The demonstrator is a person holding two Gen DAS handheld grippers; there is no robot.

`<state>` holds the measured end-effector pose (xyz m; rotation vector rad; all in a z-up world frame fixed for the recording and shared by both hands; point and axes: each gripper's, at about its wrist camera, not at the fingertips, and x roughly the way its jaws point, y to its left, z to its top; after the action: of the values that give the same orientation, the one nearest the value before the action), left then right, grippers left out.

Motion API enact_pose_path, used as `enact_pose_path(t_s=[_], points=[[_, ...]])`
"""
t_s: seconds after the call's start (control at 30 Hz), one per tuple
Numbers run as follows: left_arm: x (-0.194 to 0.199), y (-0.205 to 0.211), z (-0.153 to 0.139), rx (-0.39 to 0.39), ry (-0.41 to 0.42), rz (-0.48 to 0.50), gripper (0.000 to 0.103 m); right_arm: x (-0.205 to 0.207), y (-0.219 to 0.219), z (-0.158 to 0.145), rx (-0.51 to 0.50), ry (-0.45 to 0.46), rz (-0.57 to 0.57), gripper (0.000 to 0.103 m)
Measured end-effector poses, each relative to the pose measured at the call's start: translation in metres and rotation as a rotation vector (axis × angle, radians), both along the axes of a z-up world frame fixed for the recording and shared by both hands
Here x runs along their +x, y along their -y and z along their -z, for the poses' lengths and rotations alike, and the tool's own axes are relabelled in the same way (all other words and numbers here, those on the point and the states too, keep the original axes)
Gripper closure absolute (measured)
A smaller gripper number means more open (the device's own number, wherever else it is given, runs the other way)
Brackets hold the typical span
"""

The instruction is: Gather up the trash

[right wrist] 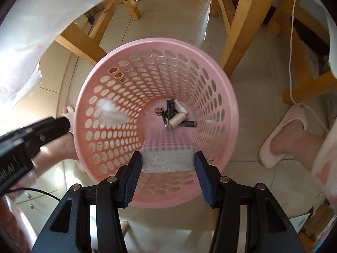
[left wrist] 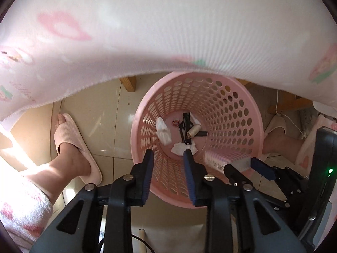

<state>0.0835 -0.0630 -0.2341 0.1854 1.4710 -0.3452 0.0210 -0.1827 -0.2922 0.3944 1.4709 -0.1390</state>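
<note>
A pink perforated basket (left wrist: 248, 126) (right wrist: 223, 88) stands on the tiled floor below both grippers. At its bottom lie a cream thread spool (left wrist: 192, 131) (right wrist: 177, 121), a dark spool, black strips and white tissue (left wrist: 184, 147). Another white tissue (left wrist: 163, 131) lies against the inner wall; in the right wrist view it is a white blur (right wrist: 112, 115). My left gripper (left wrist: 167, 154) (right wrist: 60, 124) hangs over the basket's mouth, open, with nothing between its fingers. My right gripper (right wrist: 167, 158) (left wrist: 240, 164) is shut on a pink striped packet (right wrist: 167, 161) (left wrist: 223, 158) above the basket's near rim.
A white cloth with pink prints (left wrist: 168, 31) hangs over the far side. Wooden furniture legs (right wrist: 238, 31) stand behind the basket, and a white cable (right wrist: 291, 48) trails down to the floor. A person's feet in pink slippers (left wrist: 71, 139) (right wrist: 280, 132) flank the basket.
</note>
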Motion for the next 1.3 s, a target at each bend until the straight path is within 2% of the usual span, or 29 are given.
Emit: enact_pose_path(t_s=[0.1,0.13,0.23,0.37,0.43,0.53,0.67,0.73,0.8,0.93,1.03,1.17,1.3], points=[[0.001,-0.005,-0.002,0.016,0.001,-0.027,0.055,-0.001,-0.001,-0.007,-0.041,0.008,0.002,0.047],[0.001,-0.007,-0.006,0.015,0.012,-0.033,0.053,-0.002,-0.001,-0.013,-0.059,0.024,-0.004,0.046],[0.001,-0.01,-0.022,0.017,0.074,-0.026,0.049,-0.003,-0.004,-0.034,-0.091,0.097,-0.019,0.043],[-0.007,-0.012,-0.05,0.06,0.195,-0.026,0.048,-0.007,-0.002,-0.066,-0.113,0.18,-0.013,0.038],[-0.011,-0.019,-0.067,0.033,0.24,-0.035,0.044,-0.008,0.0,-0.082,-0.113,0.217,-0.015,0.038],[-0.016,-0.025,-0.089,0.017,0.308,-0.034,0.044,-0.011,0.004,-0.104,-0.172,0.267,-0.037,0.038],[-0.018,-0.03,-0.117,-0.017,0.395,-0.046,0.042,-0.015,0.003,-0.139,-0.198,0.371,-0.061,0.038],[-0.018,-0.032,-0.133,-0.044,0.445,-0.056,0.028,-0.018,0.004,-0.157,-0.214,0.433,-0.064,0.037],[-0.022,-0.034,-0.148,-0.023,0.525,-0.069,0.018,-0.022,0.005,-0.174,-0.241,0.493,-0.064,0.031],[-0.03,-0.038,-0.171,-0.005,0.655,-0.055,0.013,-0.029,0.008,-0.197,-0.333,0.572,-0.05,0.016],[-0.033,-0.041,-0.182,-0.038,0.694,-0.065,0.005,-0.031,0.014,-0.209,-0.338,0.62,-0.024,0.016],[-0.037,-0.048,-0.194,-0.073,0.745,-0.086,0.001,-0.035,0.021,-0.225,-0.346,0.699,-0.017,0.016],[-0.038,-0.05,-0.196,-0.107,0.747,-0.081,0.001,-0.037,0.015,-0.233,-0.37,0.73,-0.03,0.016]])
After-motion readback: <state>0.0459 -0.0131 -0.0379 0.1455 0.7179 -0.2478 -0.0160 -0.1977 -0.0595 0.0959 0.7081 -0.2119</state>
